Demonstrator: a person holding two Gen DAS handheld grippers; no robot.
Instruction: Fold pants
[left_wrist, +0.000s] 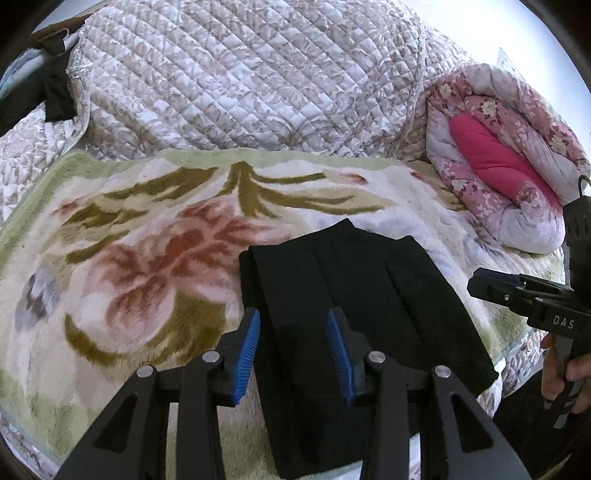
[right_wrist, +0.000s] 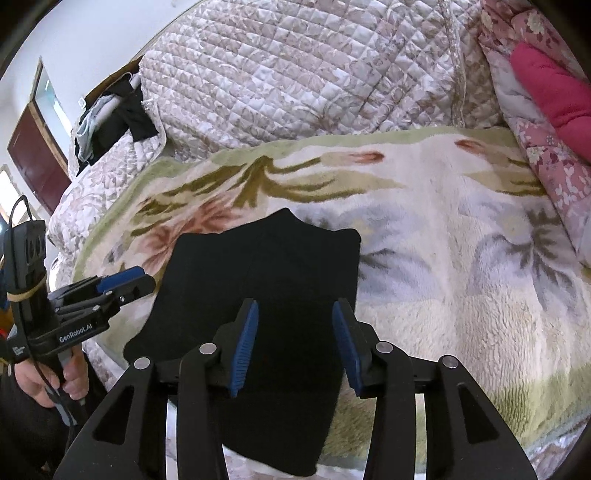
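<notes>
On the bed, dead centre of the floral fleece blanket (left_wrist: 140, 258), lie the black pants (left_wrist: 351, 295), already doubled into a compact stack with layered edges showing! In the left wrist view the left tongs (left_wrist: 293, 354) hang right over the near end of the bundle, blue pads spread wide, gripping nothing, and the cloth runs away from them toward twelve o'clock. One pad sits over the bundle's left edge, the other over its middle.

Switch to the right wrist view: the right tongs (right_wrist: 293, 350) are also parted and empty, poised over the pants (right_wrist: 266, 295), whose long axis again heads from six up to twelve, the far end rising to a small peak. The left tongs (right_wrist: 125, 282) show at nine o'clock here, just beside the bundle's left edge; in the other view, the right tongs (left_wrist: 491, 284) sit at three o'clock, off the bundle's right side, their gap hard to read at that angle.

Both tools look about equally near the close end. My read: the folding looks nearly done, and any last fold would carry the near end up toward twelve.

Beyond, the quilted coverlet (left_wrist: 240, 74) is heaped at twelve, and a pink floral duvet (left_wrist: 517, 155) is rolled up at two o'clock.
</notes>
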